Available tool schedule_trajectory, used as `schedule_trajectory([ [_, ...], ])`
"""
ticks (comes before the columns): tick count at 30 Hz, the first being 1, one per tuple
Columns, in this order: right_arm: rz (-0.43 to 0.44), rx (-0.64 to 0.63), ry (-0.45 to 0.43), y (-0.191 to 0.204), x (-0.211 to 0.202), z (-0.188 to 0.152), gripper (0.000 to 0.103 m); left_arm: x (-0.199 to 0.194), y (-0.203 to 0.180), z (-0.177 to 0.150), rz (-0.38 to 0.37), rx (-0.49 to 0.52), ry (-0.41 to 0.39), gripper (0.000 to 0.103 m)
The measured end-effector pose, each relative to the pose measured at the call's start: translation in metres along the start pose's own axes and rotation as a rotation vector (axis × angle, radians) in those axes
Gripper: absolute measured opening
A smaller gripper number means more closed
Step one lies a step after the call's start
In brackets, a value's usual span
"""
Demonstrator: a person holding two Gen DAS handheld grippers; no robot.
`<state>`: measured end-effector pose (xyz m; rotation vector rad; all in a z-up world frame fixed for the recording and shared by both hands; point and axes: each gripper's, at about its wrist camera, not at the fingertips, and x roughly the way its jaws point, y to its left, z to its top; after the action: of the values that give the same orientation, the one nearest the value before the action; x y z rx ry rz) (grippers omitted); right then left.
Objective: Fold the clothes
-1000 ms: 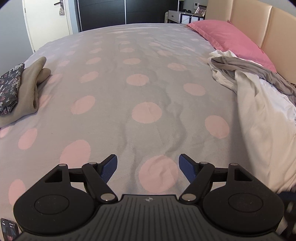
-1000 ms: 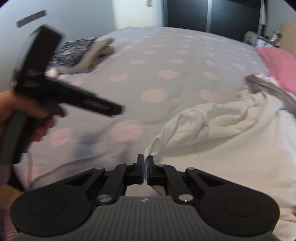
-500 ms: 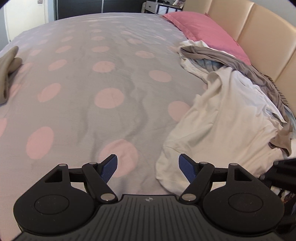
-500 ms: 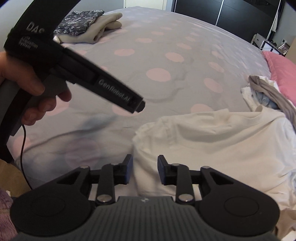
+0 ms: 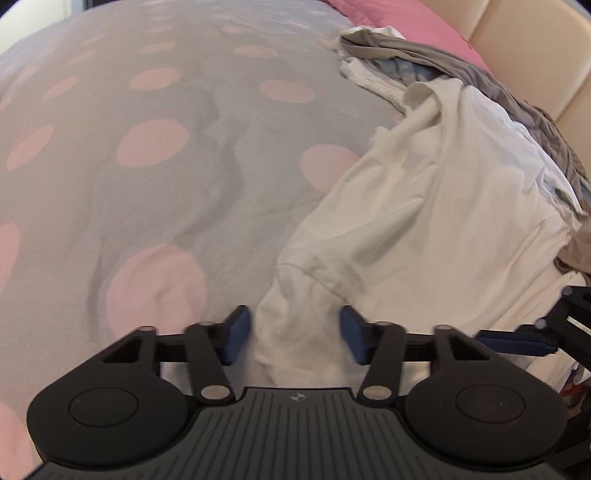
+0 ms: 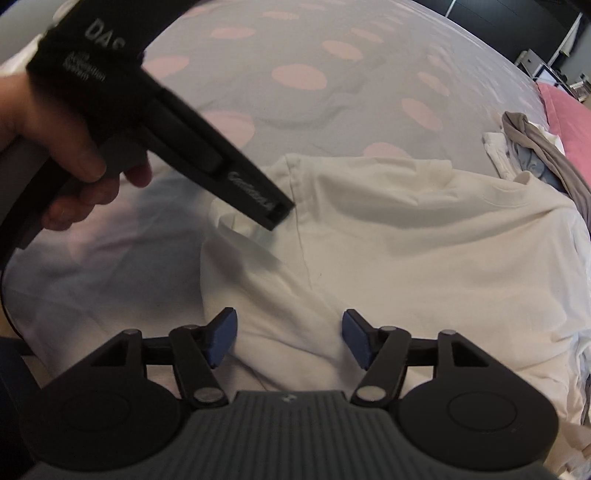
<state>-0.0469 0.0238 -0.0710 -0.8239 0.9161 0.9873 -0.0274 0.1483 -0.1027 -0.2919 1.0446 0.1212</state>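
A white T-shirt (image 5: 443, 206) (image 6: 424, 240) lies crumpled and partly spread on the grey bedspread with pink dots (image 5: 147, 147). My left gripper (image 5: 295, 339) points down at the shirt's near sleeve. Its jaws are closing with the sleeve cloth bunched between the blue pads, and the pads do not clearly press on it. In the right wrist view the left gripper (image 6: 275, 212) comes in from the left, tip on that sleeve. My right gripper (image 6: 290, 339) hovers over the shirt's lower body. Its jaws are opening wide and hold nothing.
A pile of grey, white and light-blue clothes (image 5: 480, 81) (image 6: 535, 147) lies beyond the shirt, by the pink pillow (image 5: 388, 14) and the beige headboard (image 5: 535, 55). A person's hand (image 6: 48, 110) grips the left tool. Dark wardrobes (image 6: 517, 22) stand past the bed.
The right gripper let go of the shirt's edge, opened and sank toward the cloth. The left gripper swung right and down onto the sleeve, and its jaws narrowed.
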Motion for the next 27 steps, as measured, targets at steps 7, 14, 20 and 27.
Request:
schedule_trajectory([
  [7, -0.015, 0.067, 0.007, -0.007, -0.003, 0.002, 0.006, -0.008, -0.003, 0.000, -0.026, 0.020, -0.032, 0.004],
  [14, 0.166, 0.103, -0.119, 0.029, -0.045, 0.022, 0.004, -0.054, 0.013, 0.007, 0.041, 0.024, -0.177, 0.000],
  [20, 0.176, -0.015, -0.208, 0.093, -0.074, 0.054, 0.004, -0.109, 0.055, 0.013, 0.261, 0.043, -0.285, 0.000],
  [27, 0.371, 0.012, -0.211, 0.131, -0.089, 0.064, 0.001, -0.138, 0.108, -0.008, 0.162, -0.003, -0.145, 0.000],
])
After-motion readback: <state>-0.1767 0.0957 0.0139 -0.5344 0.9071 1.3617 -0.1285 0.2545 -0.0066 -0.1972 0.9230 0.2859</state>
